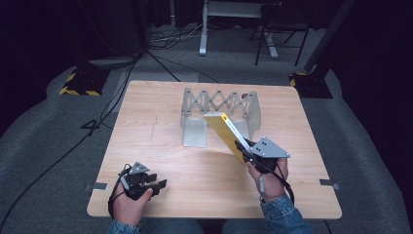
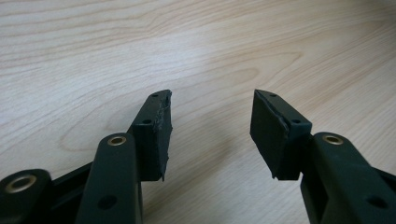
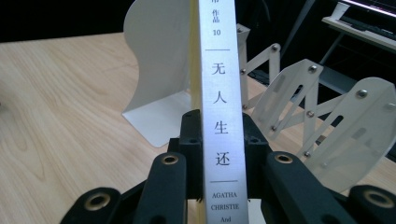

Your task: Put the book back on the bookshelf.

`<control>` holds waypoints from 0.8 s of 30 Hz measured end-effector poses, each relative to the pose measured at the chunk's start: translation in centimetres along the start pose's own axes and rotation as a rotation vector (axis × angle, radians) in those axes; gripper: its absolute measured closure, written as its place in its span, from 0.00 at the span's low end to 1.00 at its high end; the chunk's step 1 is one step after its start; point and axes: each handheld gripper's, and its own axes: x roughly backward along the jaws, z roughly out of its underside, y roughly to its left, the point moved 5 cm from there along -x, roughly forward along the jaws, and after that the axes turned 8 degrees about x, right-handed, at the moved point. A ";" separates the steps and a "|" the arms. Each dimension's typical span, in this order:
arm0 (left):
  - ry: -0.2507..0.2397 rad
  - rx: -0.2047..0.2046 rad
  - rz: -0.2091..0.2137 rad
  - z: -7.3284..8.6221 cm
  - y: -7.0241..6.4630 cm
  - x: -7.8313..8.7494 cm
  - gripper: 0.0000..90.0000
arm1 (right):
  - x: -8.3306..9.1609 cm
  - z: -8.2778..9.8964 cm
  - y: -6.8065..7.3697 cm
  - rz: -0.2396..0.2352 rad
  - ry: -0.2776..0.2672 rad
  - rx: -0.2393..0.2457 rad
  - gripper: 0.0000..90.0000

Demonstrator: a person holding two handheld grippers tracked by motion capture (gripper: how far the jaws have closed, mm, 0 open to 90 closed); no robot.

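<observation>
On the pale wooden table (image 1: 146, 146), ringed by grey carpet (image 1: 44, 161) and a dark, perhaps curtained room, the right gripper (image 1: 243, 147) clamps a yellow-covered, silver-spined book (image 1: 225, 131); the left gripper (image 1: 158, 185) gapes empty.

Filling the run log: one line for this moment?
right hand-held gripper: shut on book | left hand-held gripper: open, nothing held | rack: holds no book

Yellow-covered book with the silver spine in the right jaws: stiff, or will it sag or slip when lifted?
The yellow-covered book with the silver spine probably stays stiff: in the high view it juts straight out of the right gripper without drooping. It is pinched near one end, so it may pivot. The spine looks glossy, possibly slippery.
</observation>
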 end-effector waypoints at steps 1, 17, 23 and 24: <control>0.000 0.000 0.000 0.0 0.0 0.0 0.55 | 0.0 0.0 0.0 0.000 0.000 0.000 0.85; -0.071 -0.102 -0.041 0.1 1.0 -0.3 0.50 | 2.0 -0.8 -3.0 0.053 -0.066 -0.120 0.85; -0.059 -0.184 -0.106 -0.1 0.5 -0.8 0.43 | 2.7 -1.1 -4.2 0.118 -0.099 -0.183 0.85; -0.053 -0.198 -0.117 -0.1 0.5 -0.9 0.42 | 2.7 -1.1 -4.4 0.127 -0.102 -0.195 0.85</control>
